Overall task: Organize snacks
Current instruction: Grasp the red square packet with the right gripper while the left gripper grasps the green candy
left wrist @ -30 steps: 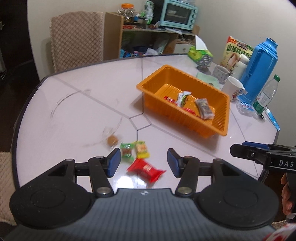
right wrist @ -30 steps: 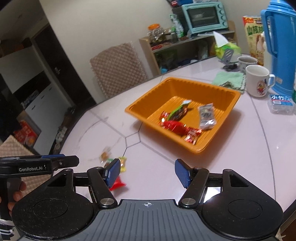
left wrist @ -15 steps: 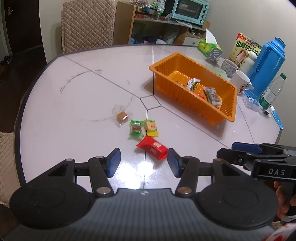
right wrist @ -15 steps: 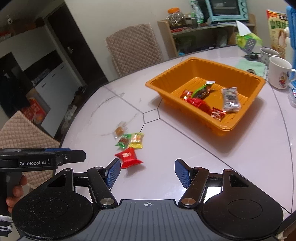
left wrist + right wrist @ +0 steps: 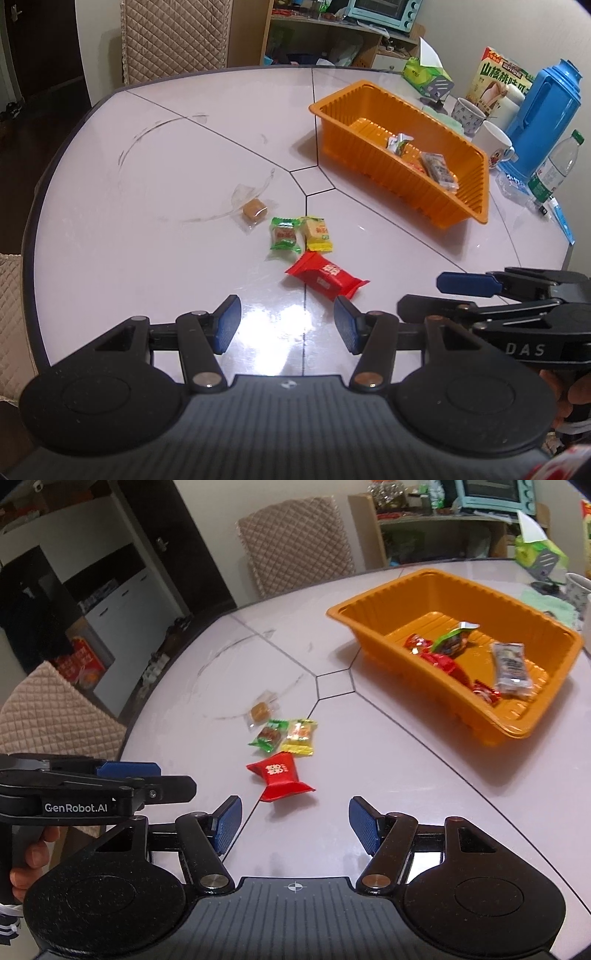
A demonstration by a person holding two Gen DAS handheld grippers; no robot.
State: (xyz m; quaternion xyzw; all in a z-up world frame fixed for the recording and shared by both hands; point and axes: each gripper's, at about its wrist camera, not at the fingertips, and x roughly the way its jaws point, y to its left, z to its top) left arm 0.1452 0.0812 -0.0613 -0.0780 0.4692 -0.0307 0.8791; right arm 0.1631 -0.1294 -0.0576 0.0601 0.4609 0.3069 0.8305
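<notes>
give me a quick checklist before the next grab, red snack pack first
1. Left hand-held gripper empty with jaws apart: ok.
2. Right hand-held gripper empty with jaws apart: ok.
3. Red snack pack lying free on the table, nothing on top of it: ok.
4. Red pack clear of the green candy and yellow candy: ok in the left wrist view, though the gap is small.
5. Orange tray has bare floor left for more snacks: ok.
6. Either gripper already around the red pack: not ok, both sit short of it.
</notes>
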